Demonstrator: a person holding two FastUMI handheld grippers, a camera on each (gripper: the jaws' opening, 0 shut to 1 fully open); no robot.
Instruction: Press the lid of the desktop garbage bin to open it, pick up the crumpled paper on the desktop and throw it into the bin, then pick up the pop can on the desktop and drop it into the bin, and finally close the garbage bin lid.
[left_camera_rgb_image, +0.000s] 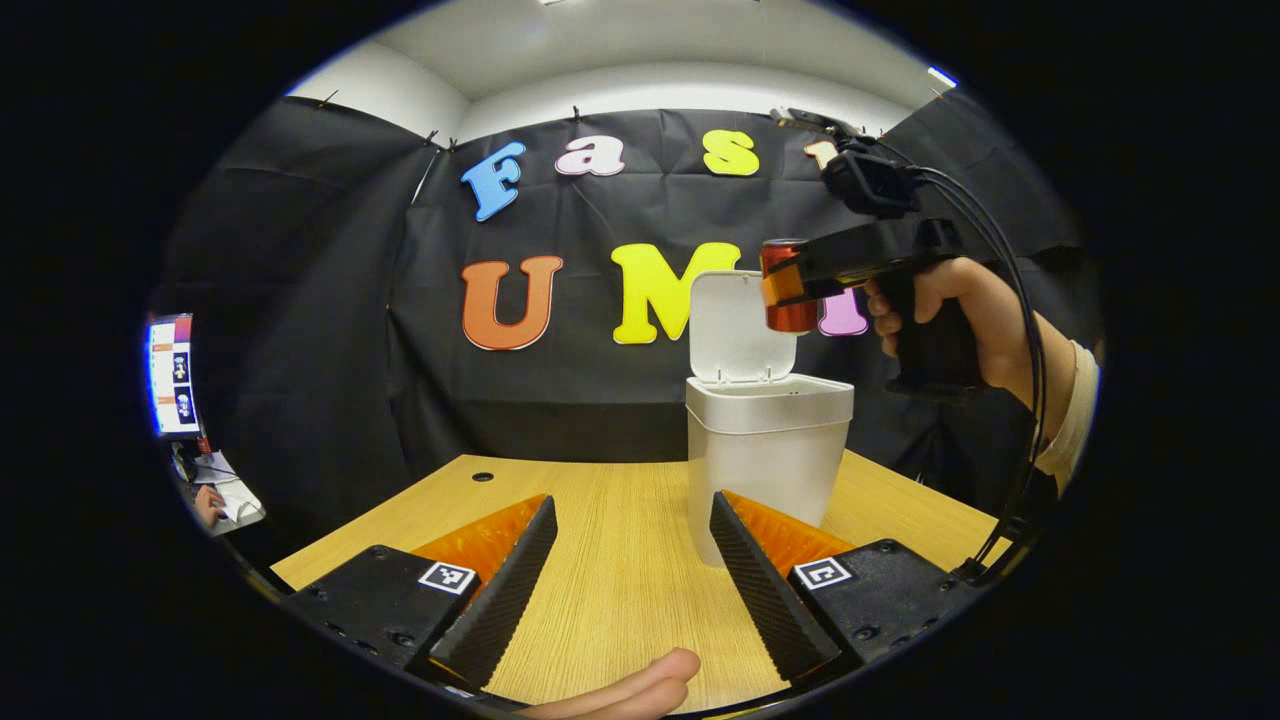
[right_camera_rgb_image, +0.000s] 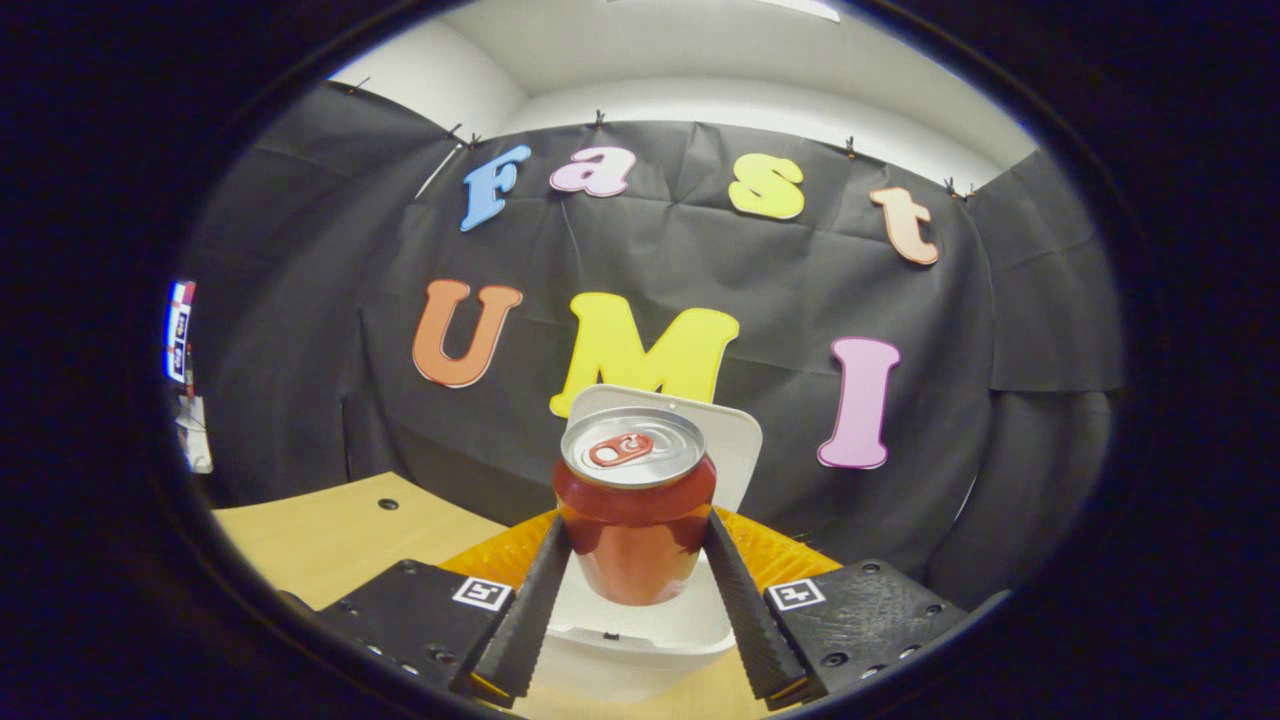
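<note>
Right gripper (right_camera_rgb_image: 632, 560): both fingers (right_camera_rgb_image: 530, 600) press the sides of the pop can (right_camera_rgb_image: 634, 510), lower centre of the right gripper view. Can upright, silver top and red pull tab facing up, red body clamped between the fingers. Directly below and behind it, the white garbage bin (right_camera_rgb_image: 640, 640), its raised lid (right_camera_rgb_image: 735, 440) standing up behind the can.

From the left gripper view, the same right gripper (left_camera_rgb_image: 790, 285) sits in the upper right of the frame, held by a hand (left_camera_rgb_image: 960, 310) on a pistol-style grip, cables looping down the right edge. The pop can (left_camera_rgb_image: 785, 300) hangs in the air above the garbage bin (left_camera_rgb_image: 765, 450), just in front of the open lid (left_camera_rgb_image: 735, 325), near the bin's right side. Can and bin rim apart, not touching.

Left gripper (left_camera_rgb_image: 635, 545): jaws spread wide, nothing between the fingers (left_camera_rgb_image: 510, 590), low over the wooden table (left_camera_rgb_image: 620, 580) at the bottom of the frame. Bin stands on the table just beyond the right-hand finger. A fingertip (left_camera_rgb_image: 640, 685) of the holding hand shows at the bottom edge.

Small round hole (left_camera_rgb_image: 483, 477) in the table top, centre left. A monitor (left_camera_rgb_image: 170, 375) glows at the far left edge.
</note>
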